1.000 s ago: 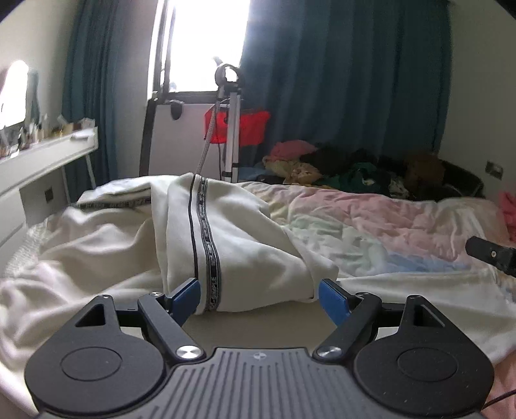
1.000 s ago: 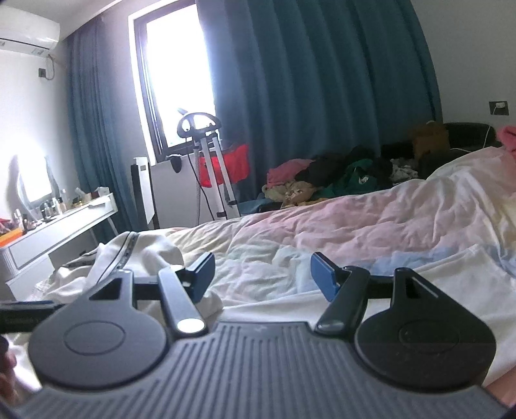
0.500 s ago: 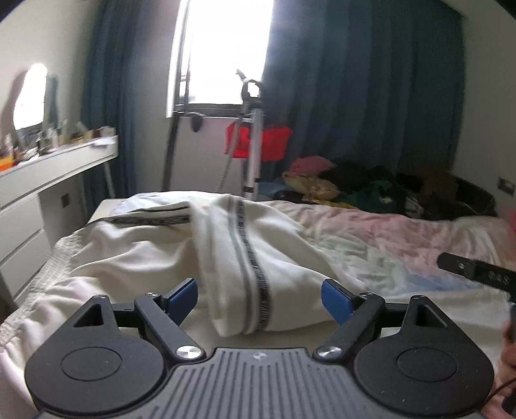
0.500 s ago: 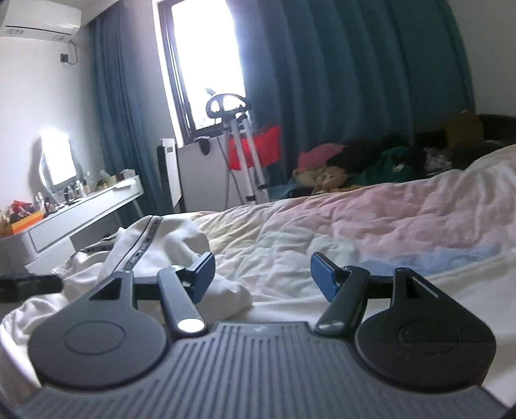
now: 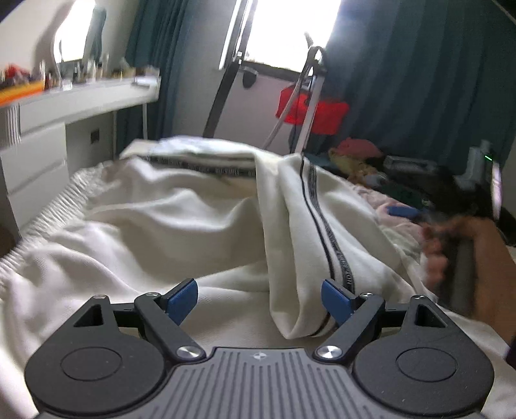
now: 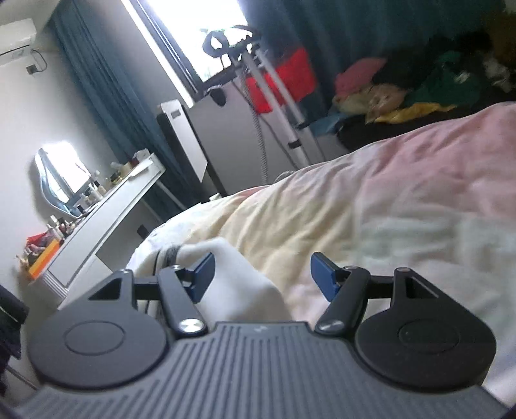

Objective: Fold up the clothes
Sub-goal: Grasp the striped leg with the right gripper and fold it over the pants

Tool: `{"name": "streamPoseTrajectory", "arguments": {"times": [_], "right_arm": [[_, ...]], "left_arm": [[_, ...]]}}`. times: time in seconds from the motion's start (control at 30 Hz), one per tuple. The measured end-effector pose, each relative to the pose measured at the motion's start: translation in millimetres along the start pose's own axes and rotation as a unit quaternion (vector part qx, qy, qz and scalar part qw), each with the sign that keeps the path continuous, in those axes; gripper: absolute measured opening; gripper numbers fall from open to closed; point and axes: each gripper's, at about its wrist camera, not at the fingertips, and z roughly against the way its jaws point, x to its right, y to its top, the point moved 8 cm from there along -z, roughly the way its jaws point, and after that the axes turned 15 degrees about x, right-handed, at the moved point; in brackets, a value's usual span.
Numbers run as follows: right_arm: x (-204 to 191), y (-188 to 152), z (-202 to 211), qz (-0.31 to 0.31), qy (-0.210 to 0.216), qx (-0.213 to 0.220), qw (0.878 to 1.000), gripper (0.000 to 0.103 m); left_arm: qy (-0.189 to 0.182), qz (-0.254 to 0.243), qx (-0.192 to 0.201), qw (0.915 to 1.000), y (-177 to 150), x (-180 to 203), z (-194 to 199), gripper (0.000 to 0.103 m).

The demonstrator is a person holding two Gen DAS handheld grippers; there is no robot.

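Cream trousers (image 5: 200,225), one pair, on bed; left tool (image 5: 259,298), right tool (image 6: 261,275), both released, empty

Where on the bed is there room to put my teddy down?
On the bare quilt, right of the white pants and short of the clothes pile. The pants crowd the left side by the desk.

Daylight blows out the tall uncurtained window (image 5: 290,29) to pure white glare, leaving the heavy teal curtains (image 5: 419,80) dim. Both fisheye views bend at the edges. Motion blur smears the person's hand (image 5: 464,258) and the pale pink-and-cream quilt (image 6: 403,199).
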Motion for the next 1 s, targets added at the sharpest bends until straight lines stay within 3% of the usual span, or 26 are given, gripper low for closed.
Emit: {"name": "streamPoseTrajectory", "arguments": {"times": [0.1, 0.17, 0.2, 0.23, 0.37, 0.47, 0.57, 0.7, 0.83, 0.97, 1.0], "right_arm": [[-13.0, -21.0, -42.8, -0.011, 0.012, -0.061, 0.998, 0.069], [-22.0, -40.6, -57.7, 0.035, -0.005, -0.090, 0.995, 0.061], [-27.5, -47.5, -61.0, 0.069, -0.019, -0.090, 0.993, 0.030], [-35.5, -50.8, -59.3, 0.094, -0.015, -0.081, 0.992, 0.008], [-49.6, -36.9, -33.6, 0.115, -0.004, -0.026, 0.993, 0.006], [-46.3, -0.1, 4.1, 0.085, -0.004, 0.051, 0.995, 0.006], [-31.3, 42.4, 50.9, 0.082, -0.024, 0.130, 0.988, 0.006], [0.5, 101.5, 113.7, 0.095, -0.091, 0.235, 0.963, 0.006], [52.1, 162.0, 176.3, 0.147, -0.240, 0.349, 0.894, 0.006], [124.5, 178.2, 183.0, 0.151, -0.354, 0.322, 0.865, 0.010], [143.1, 174.6, 175.6, 0.146, -0.366, 0.294, 0.871, 0.010]], "left_arm": [[0.006, -0.001, -0.011, 0.9999, -7.0, -4.9, -16.2, 0.085], [0.011, -0.016, -0.011, 0.9998, -10.5, -4.5, -23.3, 0.085], [0.011, -0.022, -0.011, 0.9996, -12.2, -3.9, -26.0, 0.085], [0.009, -0.026, -0.012, 0.9996, -13.8, -3.1, -28.3, 0.085], [-0.015, -0.016, -0.019, 0.9996, -17.1, 3.7, -25.5, 0.085], [-0.021, -0.027, -0.006, 0.9994, -14.2, 9.7, -17.0, 0.085], [-0.029, -0.026, 0.001, 0.9992, -12.2, 13.8, -9.4, 0.085], [-0.037, -0.012, 0.006, 0.9992, -10.5, 16.3, 0.2, 0.085], [-0.039, -0.001, 0.007, 0.9992, -10.6, 20.0, 6.5, 0.085], [-0.041, -0.004, 0.001, 0.9992, -14.7, 26.0, 2.1, 0.085], [-0.042, -0.007, -0.002, 0.9991, -16.9, 27.7, -0.3, 0.085]]}}
